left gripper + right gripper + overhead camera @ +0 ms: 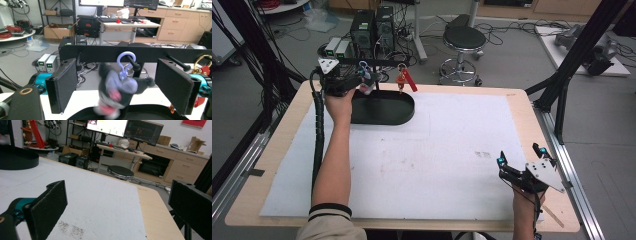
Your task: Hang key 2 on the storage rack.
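Note:
A small grey and lilac plush keychain [117, 87] hangs by its lilac clip [125, 62] from a peg on the black rack bar [100, 53]. It looks blurred. My left gripper [118, 85] is open, one jaw on either side of the plush and neither touching it. In the high view, the left gripper [362, 80] is up at the rack at the table's far left, with the plush [368, 86] at its tips. A red keychain [404, 80] hangs further right on the rack. My right gripper [520, 156] rests open and holds nothing near the front right corner.
The rack's black oval base [384, 107] sits on the white mat [437, 160]. Beyond the table's far edge stand a stool [463, 40] and computer boxes [372, 27]. In the right gripper view, the mat [87, 195] stretches ahead to the wooden table edge [160, 220].

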Available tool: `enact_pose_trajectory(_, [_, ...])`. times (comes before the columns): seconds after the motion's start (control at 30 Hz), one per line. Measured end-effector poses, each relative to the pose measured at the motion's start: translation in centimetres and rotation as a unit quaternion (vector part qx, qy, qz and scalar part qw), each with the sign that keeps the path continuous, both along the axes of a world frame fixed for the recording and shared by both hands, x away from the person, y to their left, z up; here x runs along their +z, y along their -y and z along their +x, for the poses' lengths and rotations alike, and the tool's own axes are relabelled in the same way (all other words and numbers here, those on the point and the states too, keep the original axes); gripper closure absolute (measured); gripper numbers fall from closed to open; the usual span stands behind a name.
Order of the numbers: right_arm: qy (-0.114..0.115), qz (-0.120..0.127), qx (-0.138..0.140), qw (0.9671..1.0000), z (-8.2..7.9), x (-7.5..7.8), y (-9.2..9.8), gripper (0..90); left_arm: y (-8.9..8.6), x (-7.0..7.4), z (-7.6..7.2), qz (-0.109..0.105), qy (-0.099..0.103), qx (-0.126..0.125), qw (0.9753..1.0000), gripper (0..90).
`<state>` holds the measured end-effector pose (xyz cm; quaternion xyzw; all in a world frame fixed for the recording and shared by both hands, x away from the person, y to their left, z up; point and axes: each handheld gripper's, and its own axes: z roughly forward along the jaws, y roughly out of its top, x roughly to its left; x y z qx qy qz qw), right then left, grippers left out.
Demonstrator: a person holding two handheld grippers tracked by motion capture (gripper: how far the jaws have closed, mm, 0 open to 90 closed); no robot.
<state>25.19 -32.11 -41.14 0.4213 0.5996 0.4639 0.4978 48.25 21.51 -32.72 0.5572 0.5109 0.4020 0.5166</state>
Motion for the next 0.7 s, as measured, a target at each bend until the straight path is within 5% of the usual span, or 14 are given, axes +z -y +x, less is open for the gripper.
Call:
enact_pose_trajectory(0.43, [0.003, 0.008, 0.002, 1.0, -0.1, 0.1, 0.0, 1.3, 0.5, 0.2, -1.9, 0.018, 0.0, -0.007, 0.9998, 1.7])
enact_pose_trajectory(0.7, [0.007, 0.011, 0.004, 0.9999, -0.2, 0.3, -0.1, 1.3, 0.2, 0.6, -4.0, 0.013, 0.029, -0.009, 0.9995, 1.7])
